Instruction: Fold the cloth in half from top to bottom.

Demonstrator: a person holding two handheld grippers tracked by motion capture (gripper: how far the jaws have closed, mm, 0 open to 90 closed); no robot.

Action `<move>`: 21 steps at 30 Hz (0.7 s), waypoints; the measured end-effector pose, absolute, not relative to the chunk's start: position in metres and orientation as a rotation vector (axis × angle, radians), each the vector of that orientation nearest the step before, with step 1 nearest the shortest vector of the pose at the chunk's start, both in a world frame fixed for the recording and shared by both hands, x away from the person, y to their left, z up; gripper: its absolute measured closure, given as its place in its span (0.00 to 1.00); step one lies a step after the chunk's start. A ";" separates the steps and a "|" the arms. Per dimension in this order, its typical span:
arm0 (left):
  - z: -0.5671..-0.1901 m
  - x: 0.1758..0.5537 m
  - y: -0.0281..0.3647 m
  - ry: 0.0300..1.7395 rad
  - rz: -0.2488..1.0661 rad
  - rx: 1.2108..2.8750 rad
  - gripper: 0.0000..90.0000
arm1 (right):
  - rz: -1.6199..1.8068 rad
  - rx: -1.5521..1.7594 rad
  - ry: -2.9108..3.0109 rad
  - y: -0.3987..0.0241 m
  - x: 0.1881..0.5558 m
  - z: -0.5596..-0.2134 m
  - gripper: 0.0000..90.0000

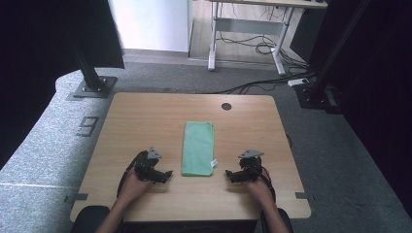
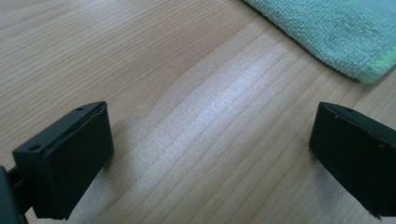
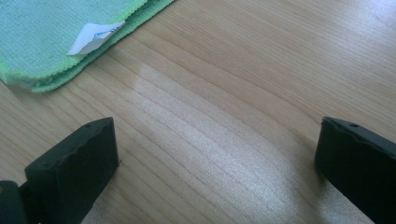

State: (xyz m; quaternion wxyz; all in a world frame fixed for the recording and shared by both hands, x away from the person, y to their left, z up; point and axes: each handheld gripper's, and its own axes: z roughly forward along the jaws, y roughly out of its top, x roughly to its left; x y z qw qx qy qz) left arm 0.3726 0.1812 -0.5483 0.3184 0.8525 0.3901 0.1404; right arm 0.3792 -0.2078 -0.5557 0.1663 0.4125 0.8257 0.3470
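Observation:
A folded green cloth (image 1: 198,147) lies lengthwise in the middle of the wooden table (image 1: 145,116), with a white tag (image 1: 213,163) at its near right corner. My left gripper (image 1: 167,174) rests on the table just left of the cloth's near end, open and empty. My right gripper (image 1: 228,174) rests just right of that end, open too. In the left gripper view the cloth's corner (image 2: 345,37) lies ahead at upper right, beyond the spread jaws. In the right gripper view the cloth (image 3: 51,32) and its tag (image 3: 93,37) lie at upper left.
A round dark grommet (image 1: 226,106) sits near the table's far edge. Black frame posts (image 1: 87,63) stand at the far left and far right on grey carpet. Cables (image 1: 262,82) trail on the floor beyond the table, near a white desk frame.

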 end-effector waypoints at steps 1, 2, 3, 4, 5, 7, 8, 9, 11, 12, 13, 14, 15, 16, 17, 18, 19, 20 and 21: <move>-0.548 0.374 0.180 1.031 0.365 2.248 0.00 | 0.988 1.175 2.351 -0.208 0.379 -0.556 0.00; -0.547 0.375 0.179 1.036 0.358 2.250 0.00 | 0.983 1.180 2.354 -0.207 0.380 -0.555 0.00; -0.546 0.376 0.178 1.037 0.347 2.245 0.00 | 0.982 1.185 2.357 -0.207 0.380 -0.555 0.00; -0.546 0.377 0.177 1.037 0.336 2.236 0.00 | 0.987 1.190 2.361 -0.206 0.380 -0.554 0.00; -0.545 0.378 0.176 1.041 0.333 2.225 0.00 | 0.993 1.188 2.362 -0.205 0.380 -0.553 0.00; -0.543 0.382 0.174 1.040 0.347 2.214 0.00 | 1.011 1.184 2.363 -0.202 0.381 -0.551 0.00; -0.543 0.382 0.174 1.040 0.347 2.214 0.00 | 1.018 1.184 2.364 -0.201 0.381 -0.551 0.00; -0.540 0.386 0.172 1.043 0.357 2.206 0.00 | 1.028 1.187 2.364 -0.199 0.381 -0.550 0.00; -0.538 0.391 0.170 1.043 0.366 2.198 0.00 | 1.037 1.187 2.365 -0.196 0.382 -0.548 0.00; -0.537 0.394 0.168 1.046 0.378 2.196 0.00 | 1.039 1.187 2.366 -0.194 0.383 -0.548 0.00; -0.536 0.396 0.166 1.047 0.396 2.198 0.00 | 1.038 1.180 2.369 -0.193 0.383 -0.547 0.00; -0.535 0.399 0.164 1.041 0.408 2.202 0.00 | 1.038 1.176 2.370 -0.191 0.384 -0.546 0.00; -0.534 0.403 0.161 1.041 0.414 2.204 0.00 | 1.039 1.176 2.372 -0.188 0.384 -0.545 0.00; -0.533 0.406 0.159 1.041 0.420 2.203 0.00 | 1.040 1.171 2.376 -0.186 0.384 -0.544 0.00; -0.533 0.406 0.159 1.041 0.420 2.203 0.00 | 1.040 1.171 2.376 -0.186 0.384 -0.544 0.00; -0.531 0.414 0.155 1.045 0.421 2.192 0.00 | 1.044 1.153 2.379 -0.181 0.386 -0.542 0.00; -0.529 0.418 0.154 1.046 0.416 2.188 0.00 | 1.044 1.152 2.382 -0.180 0.386 -0.541 0.00; -0.528 0.422 0.152 1.046 0.419 2.187 0.00 | 1.047 1.148 2.385 -0.177 0.387 -0.540 0.00; -0.527 0.426 0.150 1.047 0.427 2.190 0.00 | 1.052 1.146 2.386 -0.175 0.388 -0.540 0.00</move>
